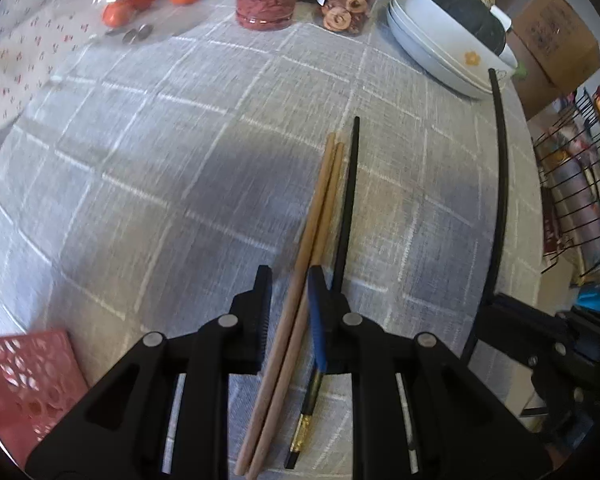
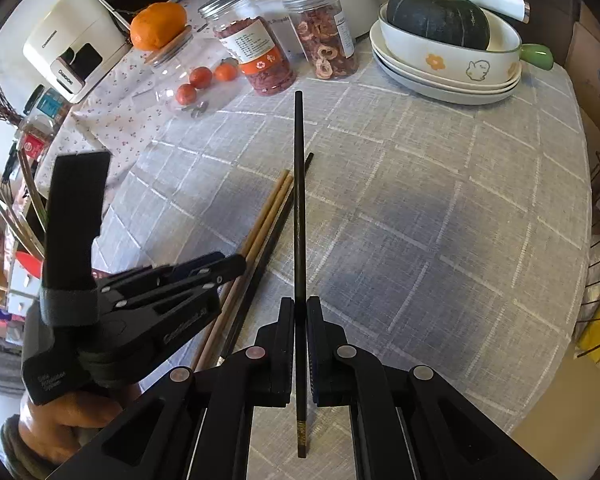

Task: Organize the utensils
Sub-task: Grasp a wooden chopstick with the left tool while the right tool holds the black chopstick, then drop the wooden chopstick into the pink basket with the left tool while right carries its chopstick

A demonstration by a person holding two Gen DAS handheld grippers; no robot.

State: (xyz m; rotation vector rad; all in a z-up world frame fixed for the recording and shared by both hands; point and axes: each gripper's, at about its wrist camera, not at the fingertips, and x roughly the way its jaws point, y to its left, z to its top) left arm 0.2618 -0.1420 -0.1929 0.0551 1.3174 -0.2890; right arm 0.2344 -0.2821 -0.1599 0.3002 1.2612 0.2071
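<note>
1. Left wrist view shows the left gripper (image 1: 288, 300) low over the surface (image 1: 160, 184), its jaws nearly together around the two wooden chopsticks (image 1: 300, 300). Whether the pads already press on the wood I cannot tell. If they bite on only one stick, the other would likely stay behind or roll away.
2. One black chopstick (image 1: 346, 216) lies just right of the wooden pair, and its near part passes under the gripper's right finger (image 1: 320, 320). A lift from here could drag or flick it across the cloth.
3. Right wrist view has the right gripper (image 2: 300, 336) clamped on a second black chopstick (image 2: 299, 200), which points away toward the jars (image 2: 260, 56) at the far edge. The hold sits near the gold-banded end, so the long free part may swing or pivot in the jaws if the hand turns fast.
4. Both grippers work near each other over the same spot. A careless move could knock the held stick against the left gripper.
5. A pink basket (image 1: 24, 384) sits at the near left; a tilted stick may catch its rim.
</note>
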